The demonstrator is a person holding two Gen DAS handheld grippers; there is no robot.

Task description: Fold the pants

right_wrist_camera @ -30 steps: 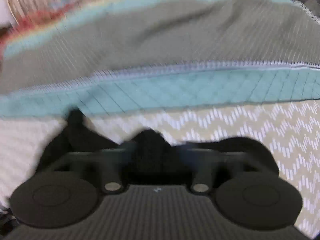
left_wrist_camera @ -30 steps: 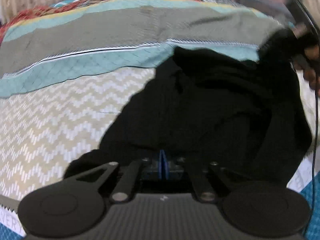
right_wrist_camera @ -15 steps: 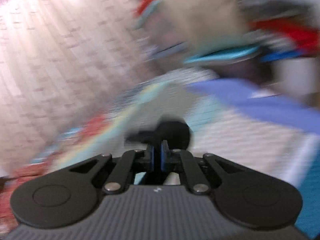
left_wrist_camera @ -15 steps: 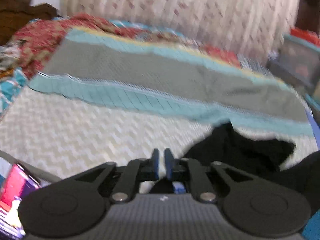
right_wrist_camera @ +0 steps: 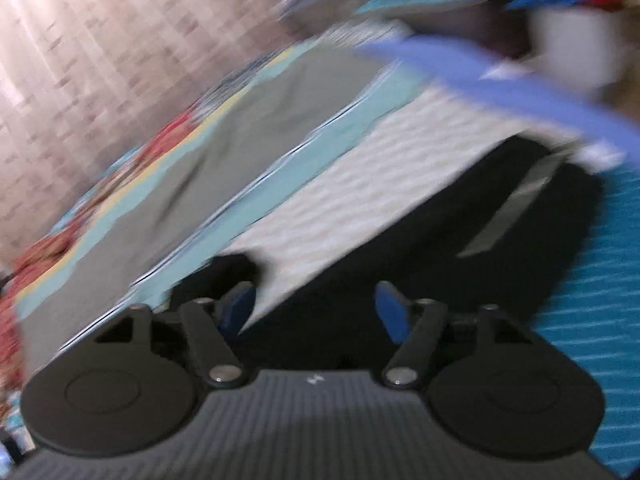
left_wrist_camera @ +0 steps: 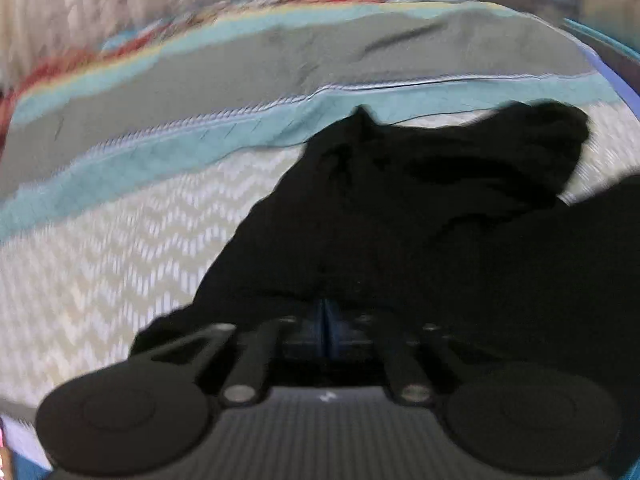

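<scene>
Left of the black pants [left_wrist_camera: 420,216] the zigzag bedspread [left_wrist_camera: 104,248] lies bare, room to pass there and over the teal and grey stripes beyond. Pants heap fills the centre and right of the left view, bunched up at far right. Right view blurred: bare zigzag bedspread [right_wrist_camera: 360,200] ahead, pants [right_wrist_camera: 460,248] lying under the spread fingers [right_wrist_camera: 394,312]. Curtain [right_wrist_camera: 80,60] closes off the far side.

The crumpled black fabric pants [left_wrist_camera: 420,216] are plain and dark against the bed's quilted bedspread [left_wrist_camera: 120,248], which runs in bands: beige with white zigzags, then teal, grey-olive, teal again, and red patterning. Blue finger pads [right_wrist_camera: 236,306] show.
</scene>
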